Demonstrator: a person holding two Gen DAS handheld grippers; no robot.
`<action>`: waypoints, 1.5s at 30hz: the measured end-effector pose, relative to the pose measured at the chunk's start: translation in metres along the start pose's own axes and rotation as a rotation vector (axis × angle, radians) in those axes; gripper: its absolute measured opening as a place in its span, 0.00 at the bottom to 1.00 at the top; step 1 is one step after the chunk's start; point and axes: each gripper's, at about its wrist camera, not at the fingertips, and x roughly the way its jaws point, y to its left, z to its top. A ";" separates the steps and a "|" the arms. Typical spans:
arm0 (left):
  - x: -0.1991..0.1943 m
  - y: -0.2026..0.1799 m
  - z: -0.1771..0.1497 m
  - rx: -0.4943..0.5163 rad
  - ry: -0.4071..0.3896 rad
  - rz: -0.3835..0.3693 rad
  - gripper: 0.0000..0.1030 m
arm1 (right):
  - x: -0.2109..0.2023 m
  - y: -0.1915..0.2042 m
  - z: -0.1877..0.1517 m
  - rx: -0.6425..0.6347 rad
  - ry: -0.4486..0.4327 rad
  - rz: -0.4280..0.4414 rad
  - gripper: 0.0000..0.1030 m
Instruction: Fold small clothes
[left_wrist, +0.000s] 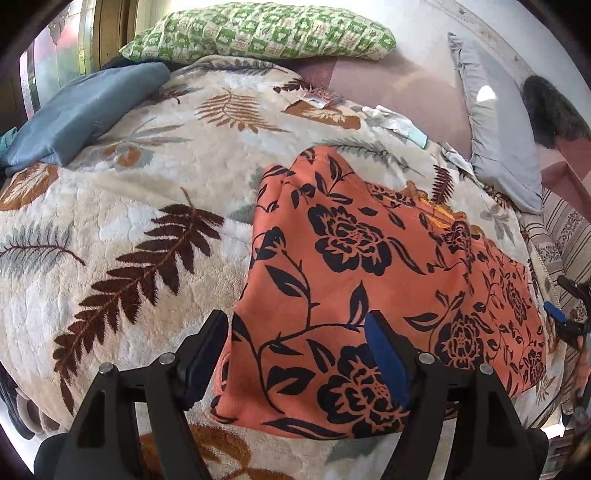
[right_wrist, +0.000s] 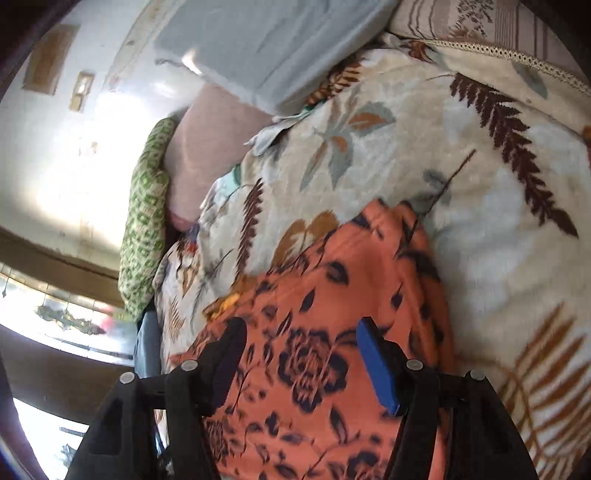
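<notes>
Both claws, left claw (left_wrist: 295, 332) and right claw (right_wrist: 301, 341), hang released over the orange floral garment (left_wrist: 369, 266) on the blanket (left_wrist: 129, 221).

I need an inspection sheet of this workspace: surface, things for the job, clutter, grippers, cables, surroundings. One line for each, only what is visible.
Surface: leaf-print blanket spread over a bed.
Job's things: orange floral garment lying on the blanket, looks partly folded.
Clutter: blue cushion, green checked pillow, grey pillow, small packet, pale cloth pieces.
Grippers: left gripper open, over the garment's near edge; right gripper open, above the garment.
Cables: nothing seen.
Surroundings: white wall, window, striped fabric.
</notes>
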 end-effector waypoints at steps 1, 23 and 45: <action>-0.008 -0.002 -0.001 0.007 -0.015 -0.008 0.75 | -0.012 0.008 -0.018 -0.026 -0.001 0.012 0.64; -0.087 -0.022 -0.035 0.068 -0.096 0.115 0.75 | -0.017 -0.046 -0.112 0.060 -0.016 -0.052 0.85; -0.086 0.002 -0.042 0.010 -0.149 0.108 0.75 | -0.021 0.007 -0.110 -0.091 0.018 -0.163 0.85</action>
